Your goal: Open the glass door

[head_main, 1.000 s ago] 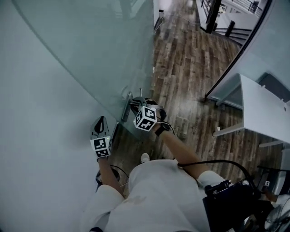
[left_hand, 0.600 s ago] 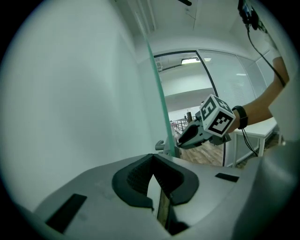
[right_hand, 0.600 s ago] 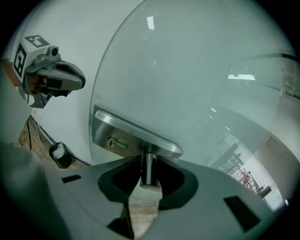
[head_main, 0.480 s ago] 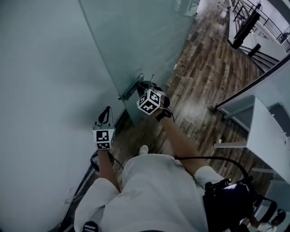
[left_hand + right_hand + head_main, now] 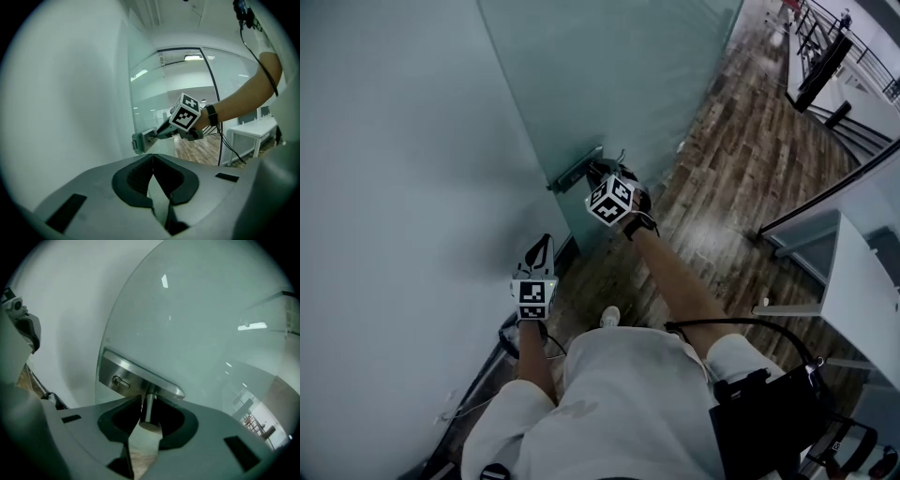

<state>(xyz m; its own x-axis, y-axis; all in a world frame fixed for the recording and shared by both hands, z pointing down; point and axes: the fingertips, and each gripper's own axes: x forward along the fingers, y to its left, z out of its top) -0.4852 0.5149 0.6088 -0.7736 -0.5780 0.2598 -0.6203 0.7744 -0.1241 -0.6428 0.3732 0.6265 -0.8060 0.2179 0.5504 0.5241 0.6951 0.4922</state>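
The frosted glass door (image 5: 619,84) stands ahead of me with a steel lock plate (image 5: 575,168) at its edge. My right gripper (image 5: 598,176) reaches that plate, and its jaws have just been closing. In the right gripper view the door handle's round stem (image 5: 149,406) stands between the jaws of the right gripper (image 5: 143,404), which are shut on it below the plate (image 5: 136,376). My left gripper (image 5: 542,248) hangs by the wall, shut and holding nothing. In its own view the left gripper (image 5: 153,157) points toward the plate (image 5: 143,139).
A frosted wall (image 5: 394,187) runs along the left. Wood flooring (image 5: 741,159) stretches ahead to the right, with a black frame post (image 5: 834,192), a white table (image 5: 862,281) and a railing (image 5: 825,47). A black bag (image 5: 769,412) hangs at my right hip.
The door's handle edge has swung, with the right gripper staying at the handle. The left gripper has dropped lower in the view, farther from the handle.
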